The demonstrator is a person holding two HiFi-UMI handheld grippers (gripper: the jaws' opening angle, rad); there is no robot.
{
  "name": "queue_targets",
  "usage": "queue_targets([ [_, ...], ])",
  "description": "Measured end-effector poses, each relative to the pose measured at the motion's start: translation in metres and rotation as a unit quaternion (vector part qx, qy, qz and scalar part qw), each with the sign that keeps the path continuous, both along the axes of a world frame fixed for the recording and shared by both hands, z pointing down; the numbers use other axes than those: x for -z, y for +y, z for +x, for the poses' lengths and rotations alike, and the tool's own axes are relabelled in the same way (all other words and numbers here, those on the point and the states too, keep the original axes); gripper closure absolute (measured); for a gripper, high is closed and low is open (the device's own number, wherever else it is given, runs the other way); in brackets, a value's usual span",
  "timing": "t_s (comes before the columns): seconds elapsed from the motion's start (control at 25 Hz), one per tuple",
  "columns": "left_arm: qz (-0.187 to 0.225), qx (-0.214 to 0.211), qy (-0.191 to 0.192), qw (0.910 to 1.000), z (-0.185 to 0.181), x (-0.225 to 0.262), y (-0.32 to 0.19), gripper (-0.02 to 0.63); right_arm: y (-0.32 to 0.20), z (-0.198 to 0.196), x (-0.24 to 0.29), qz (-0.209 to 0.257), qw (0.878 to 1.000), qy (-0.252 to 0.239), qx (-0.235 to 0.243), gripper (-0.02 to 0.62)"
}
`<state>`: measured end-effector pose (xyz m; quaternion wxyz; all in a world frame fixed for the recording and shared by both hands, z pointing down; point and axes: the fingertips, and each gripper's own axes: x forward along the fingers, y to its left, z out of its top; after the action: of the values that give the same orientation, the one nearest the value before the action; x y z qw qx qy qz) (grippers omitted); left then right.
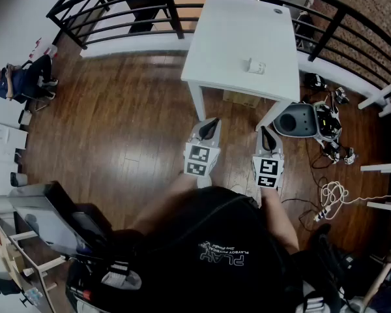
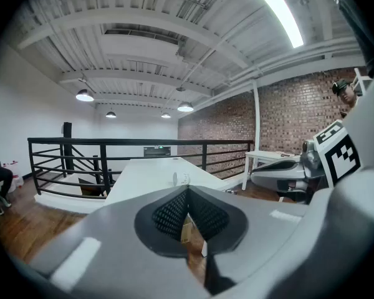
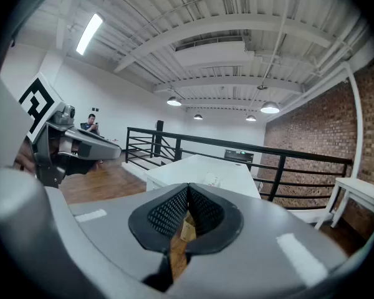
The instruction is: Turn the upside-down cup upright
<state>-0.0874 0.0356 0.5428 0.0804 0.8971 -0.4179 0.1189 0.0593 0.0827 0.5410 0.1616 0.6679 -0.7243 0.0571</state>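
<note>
In the head view, your left gripper (image 1: 211, 122) and right gripper (image 1: 266, 134) are held side by side over the wooden floor (image 1: 130, 129). Both point toward the white table (image 1: 234, 25) and stop short of its near edge. Each carries a marker cube (image 1: 201, 160) with black-and-white square patterns; these bear no lettering. The cup (image 1: 255, 66) stands alone on the table near the front edge, well apart from both grippers, and is too small here to tell which way up it sits. The print on your dark shirt (image 1: 221, 253) appears inverted from this camera: the large word reads "PLAY", and the smaller line beside it is not legible. A black railing (image 1: 117, 5) runs behind the table, and a person (image 1: 16, 80) sits by the far left wall. In the left gripper view, your jaws are closed against each other with nothing between them. The cup (image 2: 181, 179) shows as a small white object on the tabletop beyond the tips, and the right gripper lies to the right with its cube facing the camera. In the right gripper view, the jaws are likewise pressed together and empty. The cup (image 3: 212, 179) sits on the table ahead, and no label can be read on it.
</note>
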Motion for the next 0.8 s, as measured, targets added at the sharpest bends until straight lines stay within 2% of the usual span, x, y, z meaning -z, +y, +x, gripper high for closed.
queue_targets([
  [0.68,-0.002,-0.036,0.005,0.9994,-0.025,0.005,-0.031,0.606,-0.023,-0.027,-0.007,-0.015,0.999,0.013,-0.033,0.581],
  [0.8,-0.009,-0.035,0.01,0.9993,-0.034,-0.006,-0.037,0.606,-0.025,-0.03,-0.01,-0.021,0.999,0.015,-0.043,0.581],
])
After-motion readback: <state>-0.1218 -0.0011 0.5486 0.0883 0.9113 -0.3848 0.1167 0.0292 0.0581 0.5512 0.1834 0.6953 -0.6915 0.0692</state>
